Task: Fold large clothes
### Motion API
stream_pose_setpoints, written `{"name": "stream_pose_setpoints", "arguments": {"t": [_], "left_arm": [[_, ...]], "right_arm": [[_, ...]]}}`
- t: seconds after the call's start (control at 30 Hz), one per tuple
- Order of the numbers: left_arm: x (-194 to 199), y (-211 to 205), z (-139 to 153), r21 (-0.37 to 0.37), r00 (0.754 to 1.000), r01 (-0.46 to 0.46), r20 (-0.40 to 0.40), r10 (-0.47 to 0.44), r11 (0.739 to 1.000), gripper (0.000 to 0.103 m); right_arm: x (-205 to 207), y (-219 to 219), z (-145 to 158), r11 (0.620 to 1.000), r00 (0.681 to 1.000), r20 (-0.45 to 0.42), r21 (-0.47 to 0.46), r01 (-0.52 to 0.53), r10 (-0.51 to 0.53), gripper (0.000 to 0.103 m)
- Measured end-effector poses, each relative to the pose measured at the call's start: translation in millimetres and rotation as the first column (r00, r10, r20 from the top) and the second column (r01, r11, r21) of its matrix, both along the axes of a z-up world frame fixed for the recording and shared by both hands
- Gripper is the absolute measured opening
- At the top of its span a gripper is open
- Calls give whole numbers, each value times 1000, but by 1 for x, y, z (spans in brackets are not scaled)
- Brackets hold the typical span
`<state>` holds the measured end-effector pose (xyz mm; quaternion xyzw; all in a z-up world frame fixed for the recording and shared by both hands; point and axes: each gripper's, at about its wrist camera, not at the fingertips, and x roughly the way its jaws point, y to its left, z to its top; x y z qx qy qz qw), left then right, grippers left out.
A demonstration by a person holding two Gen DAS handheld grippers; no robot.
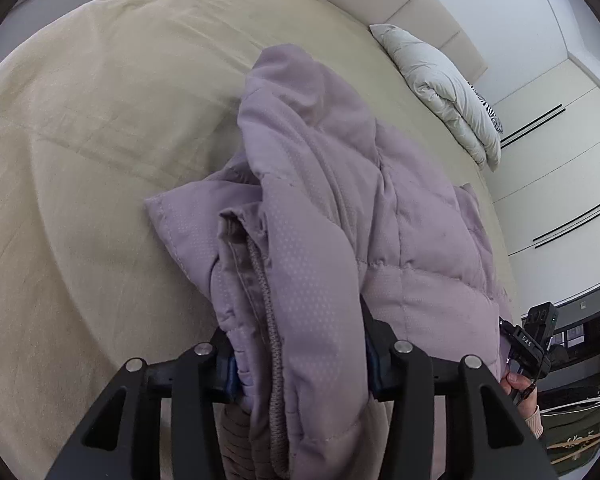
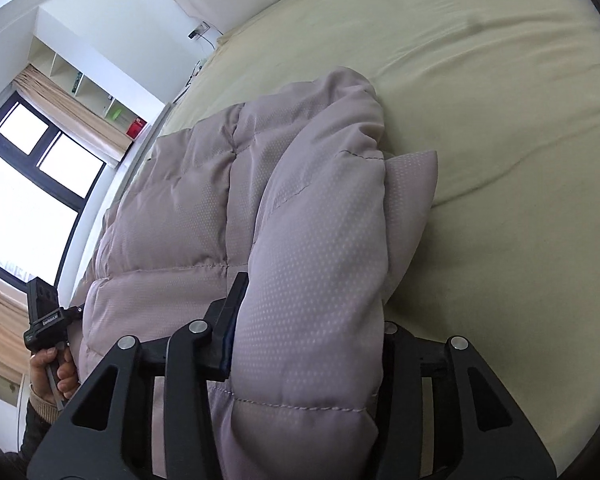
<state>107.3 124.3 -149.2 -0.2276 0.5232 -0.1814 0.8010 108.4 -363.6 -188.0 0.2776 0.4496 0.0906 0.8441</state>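
Jacket [image 1: 340, 216], a lilac quilted one, is lying bunched on the bed [image 1: 100, 160], its near edge lifting off the sheet; a fold is under way. Left hand-held gripper [image 1: 300, 360] is clamping the ribbed cuff end of a sleeve; right hand-held gripper [image 2: 308, 344] is pinching a padded fold, the jacket [image 2: 204, 208] spreading ahead and to its left. Next move, by judgement: carrying both held edges forward together across the body, keeping them level
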Motion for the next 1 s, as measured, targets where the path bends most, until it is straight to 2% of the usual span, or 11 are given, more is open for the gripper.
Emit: {"name": "stream_pose_setpoints", "arguments": {"t": [0.17,0.33,0.5,0.6,0.67,0.73,0.77,0.83,0.93,1.0], "left_arm": [[3,-1,-8,-7,1000,-3,6,3,1000,57],[-3,-1,-11,1,1000,-8,19,8,1000,57],[-11,0,-7,-5,999,-44,18,44,999,59],[-23,0,4,11,996,-77,37,77,997,59],[-36,5,16,36,993,-108,55,106,994,59],[-53,11,34,77,985,-153,94,146,985,59],[-60,13,45,103,978,-178,131,164,979,57],[-72,11,70,153,962,-213,208,179,965,57],[-76,-12,102,232,941,-208,312,130,950,57],[-71,-43,112,275,934,-145,354,40,950,57]], "right_arm": [[-4,-5,-21,999,1000,3,30,12,-12,45],[-4,4,-24,1000,1000,3,-20,13,-13,46],[-10,-3,-24,998,999,-21,54,28,-27,54],[-23,0,-5,999,999,-20,-30,42,-43,61],[-37,-2,10,994,998,-10,-90,58,-59,61],[-55,-10,31,980,992,17,-153,130,-129,61],[-64,-12,43,971,985,46,-168,173,-167,61],[-79,-16,67,966,973,113,-139,217,-202,61],[-72,10,93,979,977,165,-130,155,-133,61],[-62,45,101,984,982,189,-165,61,-29,61]]}}
